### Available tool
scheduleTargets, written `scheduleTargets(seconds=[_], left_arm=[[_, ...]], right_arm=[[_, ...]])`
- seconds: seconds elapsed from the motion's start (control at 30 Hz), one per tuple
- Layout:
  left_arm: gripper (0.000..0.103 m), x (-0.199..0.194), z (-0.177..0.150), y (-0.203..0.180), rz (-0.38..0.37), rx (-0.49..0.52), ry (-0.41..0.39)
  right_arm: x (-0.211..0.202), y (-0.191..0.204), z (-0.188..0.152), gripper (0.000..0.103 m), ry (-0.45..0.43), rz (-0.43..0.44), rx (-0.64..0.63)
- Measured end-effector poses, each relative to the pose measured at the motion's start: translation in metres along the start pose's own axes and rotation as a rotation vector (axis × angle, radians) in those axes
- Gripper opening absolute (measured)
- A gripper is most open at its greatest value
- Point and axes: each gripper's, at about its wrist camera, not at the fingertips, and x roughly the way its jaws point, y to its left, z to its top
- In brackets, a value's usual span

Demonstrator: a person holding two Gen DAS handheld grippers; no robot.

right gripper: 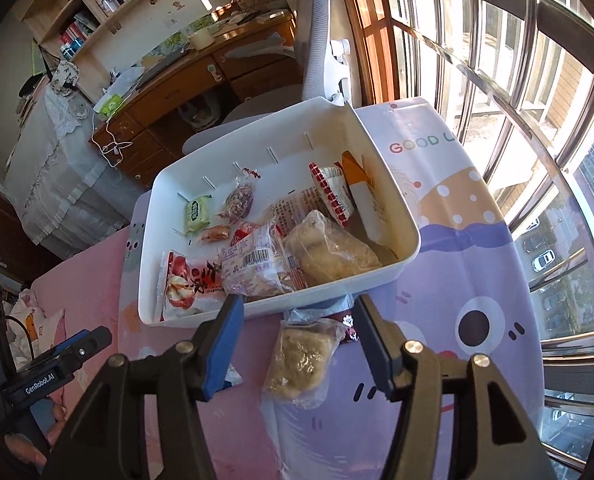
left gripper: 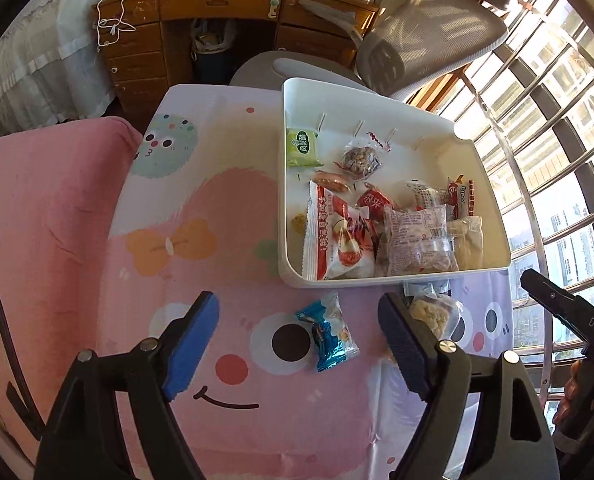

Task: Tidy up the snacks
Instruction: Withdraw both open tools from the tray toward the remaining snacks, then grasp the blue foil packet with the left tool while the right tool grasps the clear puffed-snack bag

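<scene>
My left gripper (left gripper: pixel 299 350) hangs over the pink cartoon-printed cloth (left gripper: pixel 77 216) that covers the table. Its blue-padded jaws stand wide apart and grip nothing. Between them, flat on the cloth and touching neither pad, lies a small blue-and-silver foil snack packet (left gripper: pixel 327 334).

My right gripper (right gripper: pixel 299 344) is likewise parted, jaws clear of everything. Beneath the gap lies a clear plastic bag of pale, crumbly snack (right gripper: pixel 301 360); I see no pad pressing on it. Its top end lies just beside the near wall of the white rectangular plastic bin (right gripper: pixel 389 168). A dark red wrapper (right gripper: pixel 349 326) shows partly from under that bag, next to my right-hand finger.

The bin rests on the cloth beyond both grippers. Inside it:
- a green square packet (right gripper: pixel 197 212) near the far left corner;
- a clear twist-tied bag of dark nuts (right gripper: pixel 239 200) just beside it;
- a small orange-wrapped sweet (right gripper: pixel 215 234);
- a red-and-white pouch (right gripper: pixel 185 284) against the near wall;
- a clear barcoded packet (right gripper: pixel 257 268) overlapping it;
- a second clear bag of pale snack (right gripper: pixel 333 248);
- red-and-white sachets (right gripper: pixel 333 192) leaning on the right wall.

In the left wrist view, my right gripper's black body (left gripper: pixel 565 312) shows at the right edge.
</scene>
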Motion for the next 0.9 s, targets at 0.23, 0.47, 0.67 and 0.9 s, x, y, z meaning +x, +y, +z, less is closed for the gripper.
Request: scheduleTargets(seconds=[0.23, 0.47, 0.67, 0.9], left_arm=[[0.082, 0.020, -0.021, 0.004, -0.015, -0.046, 0.037], [0.082, 0.052, -0.036, 0.003, -0.037, -0.067, 0.123], [0.082, 0.079, -0.040, 0.003, -0.051, -0.076, 0.185], [0.082, 0.105, -0.042, 0.002, -0.095, -0.080, 0.224]], right_arm=[[0.026, -0.008, -0.013, 0.062, 0.111, -0.003, 0.063], [0.060, -0.009, -0.025, 0.067, 0.217, -0.028, 0.086], [0.089, -0.005, -0.036, 0.069, 0.307, -0.034, 0.097], [0.113, -0.003, -0.050, 0.069, 0.373, -0.040, 0.114]])
